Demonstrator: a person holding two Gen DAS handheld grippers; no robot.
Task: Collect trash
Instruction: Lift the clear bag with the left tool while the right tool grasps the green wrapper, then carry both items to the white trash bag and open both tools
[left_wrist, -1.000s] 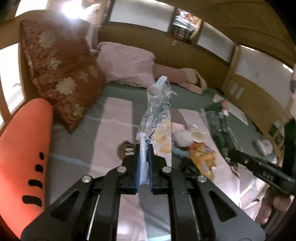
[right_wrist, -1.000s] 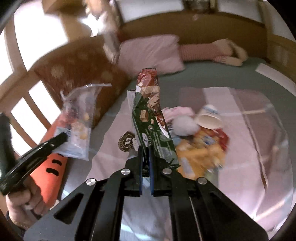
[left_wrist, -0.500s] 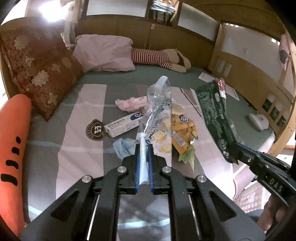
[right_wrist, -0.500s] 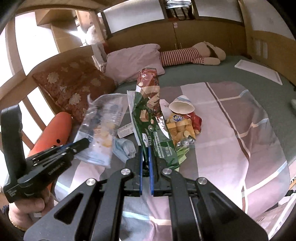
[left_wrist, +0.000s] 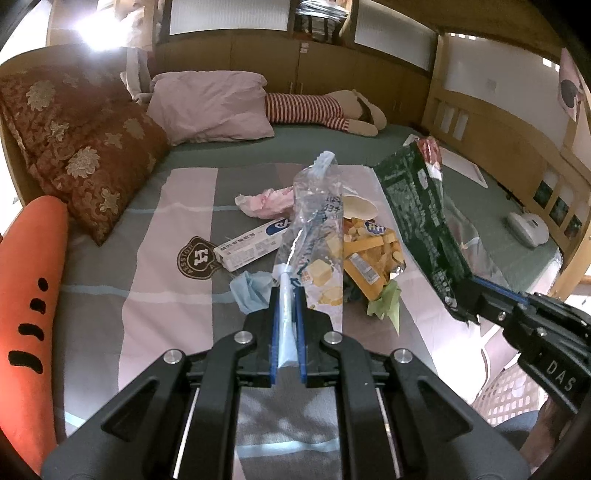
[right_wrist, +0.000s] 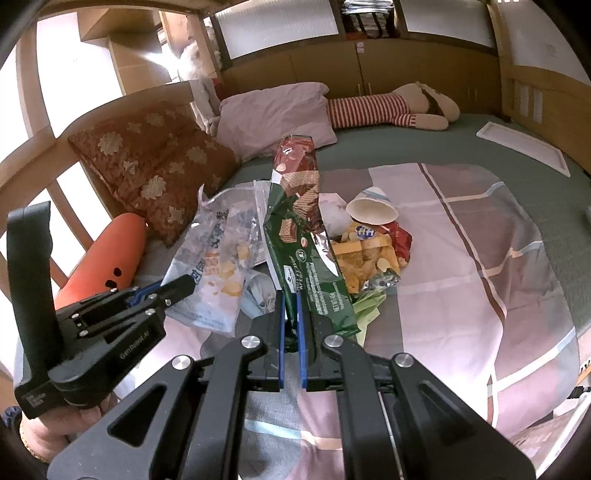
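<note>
Bedroom setting: a bed (left_wrist: 177, 206) with a striped cover carries a heap of litter near its middle, comprising a paper cup (right_wrist: 373, 211), a yellow snack bag (right_wrist: 365, 254), a toothpaste box (left_wrist: 251, 245) and crumpled tissues.

Each gripper already carries one item clear of the cover. The left gripper (left_wrist: 287, 295) is clamped on the bottom edge of a clear bag (left_wrist: 316, 221); the right gripper (right_wrist: 291, 306) is clamped on the lower end of a green wrapper (right_wrist: 303, 236). Both items stand upright above the jaws.

Procedure, as judged: keep both grips firm while carrying, since thin film slips easily. Hold the items away from the heap so that nothing snags. No bin can be identified in either view; locate it before releasing.

Pose: both grippers point forward and down over the bed, side by side and near each other, each held in a hand (right_wrist: 55, 428).
</note>
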